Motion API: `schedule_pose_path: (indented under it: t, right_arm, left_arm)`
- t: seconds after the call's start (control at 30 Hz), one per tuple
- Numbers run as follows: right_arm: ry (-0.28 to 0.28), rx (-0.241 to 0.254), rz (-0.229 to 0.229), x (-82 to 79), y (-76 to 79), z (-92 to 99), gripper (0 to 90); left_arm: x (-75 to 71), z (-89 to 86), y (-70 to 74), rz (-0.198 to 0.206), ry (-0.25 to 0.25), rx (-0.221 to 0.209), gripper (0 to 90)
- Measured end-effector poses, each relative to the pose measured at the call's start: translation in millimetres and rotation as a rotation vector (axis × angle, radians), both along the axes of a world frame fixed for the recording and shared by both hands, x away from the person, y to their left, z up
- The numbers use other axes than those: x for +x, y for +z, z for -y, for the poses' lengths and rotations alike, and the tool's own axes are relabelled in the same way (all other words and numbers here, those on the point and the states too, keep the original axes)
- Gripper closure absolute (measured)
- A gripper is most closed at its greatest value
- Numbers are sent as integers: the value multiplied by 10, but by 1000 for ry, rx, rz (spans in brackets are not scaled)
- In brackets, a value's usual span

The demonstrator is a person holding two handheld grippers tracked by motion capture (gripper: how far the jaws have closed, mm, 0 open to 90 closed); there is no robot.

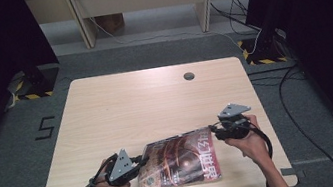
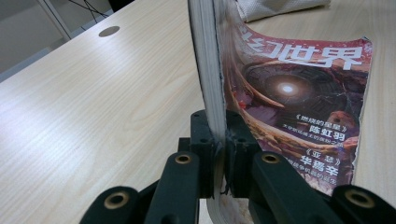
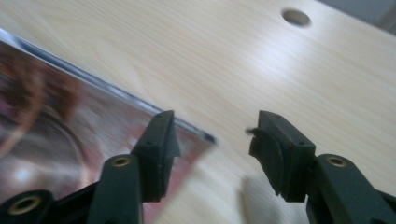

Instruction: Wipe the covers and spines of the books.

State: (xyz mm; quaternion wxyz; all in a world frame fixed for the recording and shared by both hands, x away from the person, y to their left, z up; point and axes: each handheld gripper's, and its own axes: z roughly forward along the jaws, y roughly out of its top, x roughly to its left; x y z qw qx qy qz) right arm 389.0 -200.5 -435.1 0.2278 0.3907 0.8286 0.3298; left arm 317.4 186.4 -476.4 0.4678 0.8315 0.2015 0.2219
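— Where's the magazine (image 1: 179, 160) right now?

— Near the front edge of the table (image 1: 155, 100), between the person's two hands, cover up. Its left edge is lifted off the wood; the rest lies flat.

— Who's got hold of it?

— The left gripper (image 2: 219, 154). Its jaws are clamped on that raised edge, page block and cover pinched together between the pads. In the left gripper view the pages stand up straight out of the grip.

— And the right gripper (image 3: 212, 140)?

— Released. Its jaws stand apart over the magazine's far right corner, with nothing between them but the corner's tip and bare wood.

— So how far along is this?

— I'd say the pickup is half done: one edge is gripped and raised, but most of the weight rests on the table. Wherever the magazine is going, it hasn't left this spot yet.
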Motion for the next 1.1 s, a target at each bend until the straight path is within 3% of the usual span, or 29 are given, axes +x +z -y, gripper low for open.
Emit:
schedule_pose_path:
  t: [0.3,0.43,0.6,0.73,0.9,1.1]
  right_arm:
    - [-124,-55,-34,-60,-231,394,600]
    - [-106,-92,-67,-74,-324,446,647]
    - [-130,-102,-105,-26,-446,511,674]
    - [-114,-120,-151,-16,-533,533,729]
    - [-93,-131,-113,-6,-474,528,777]
    - [-58,-46,-46,-36,-294,393,777]
  left_arm:
    - [-28,13,-12,9,9,4,836]
    - [-45,23,-5,16,9,8,836]
    - [-38,21,-16,11,12,11,835]
    - [-42,24,-12,15,11,13,835]
    - [-40,22,-15,14,13,13,834]
    - [-34,23,-25,11,16,7,832]
